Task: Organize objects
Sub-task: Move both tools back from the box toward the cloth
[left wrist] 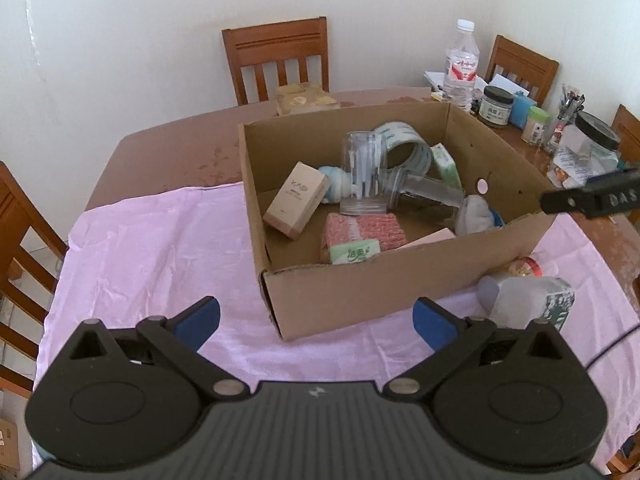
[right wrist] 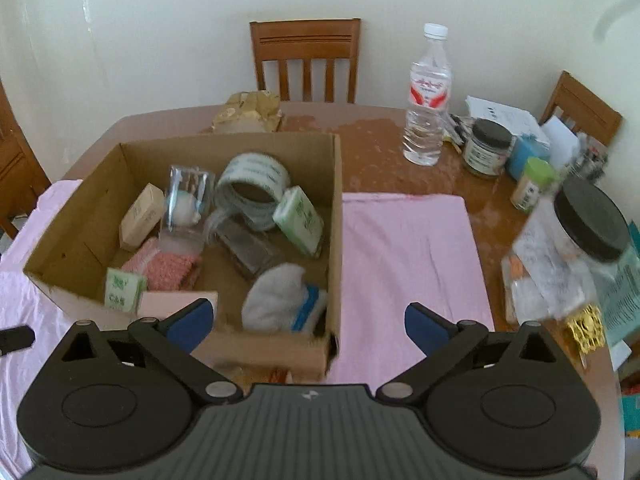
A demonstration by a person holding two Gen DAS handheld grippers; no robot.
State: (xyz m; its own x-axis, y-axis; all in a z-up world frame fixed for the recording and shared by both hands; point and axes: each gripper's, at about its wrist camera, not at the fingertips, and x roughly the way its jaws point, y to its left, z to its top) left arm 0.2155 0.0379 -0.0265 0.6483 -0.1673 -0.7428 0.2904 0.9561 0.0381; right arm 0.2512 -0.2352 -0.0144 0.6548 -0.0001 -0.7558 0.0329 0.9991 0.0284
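The fingers (left wrist: 200,320) of the left gripper (left wrist: 316,320) stand spread wide with nothing between them, held over bare pink cloth (left wrist: 152,248) just short of the near left corner of the cardboard box (left wrist: 360,292). The right gripper (right wrist: 308,326) is likewise spread wide and empty, its left pad over the box's near wall (right wrist: 264,350) and its right pad over an open stretch of cloth (right wrist: 400,248). The box sits on the cloth on a brown table (left wrist: 168,148), and holds the gathered things: a clear glass (left wrist: 362,176), a roll of tape (left wrist: 404,144), a tan carton (left wrist: 298,200), a pink sponge (left wrist: 368,232), green tissue packs (left wrist: 354,250) and a white and blue cloth (right wrist: 280,300). Left of the box the cloth lies free out to the table edge; to the right, open room runs only as far as a large black-lidded jar (right wrist: 592,220), a water bottle (right wrist: 426,96) and smaller jars (right wrist: 486,148) crowded near the far right edge. In the left wrist view a white container (left wrist: 528,300) lies on its side just beside the box's right corner, partly cut off by the gripper body, and something red and clear behind it is too hidden to name. The right wrist view is blurred, so labels there cannot be read. A brown bag (right wrist: 248,114) lies behind the box, its lower part hidden by the far wall.
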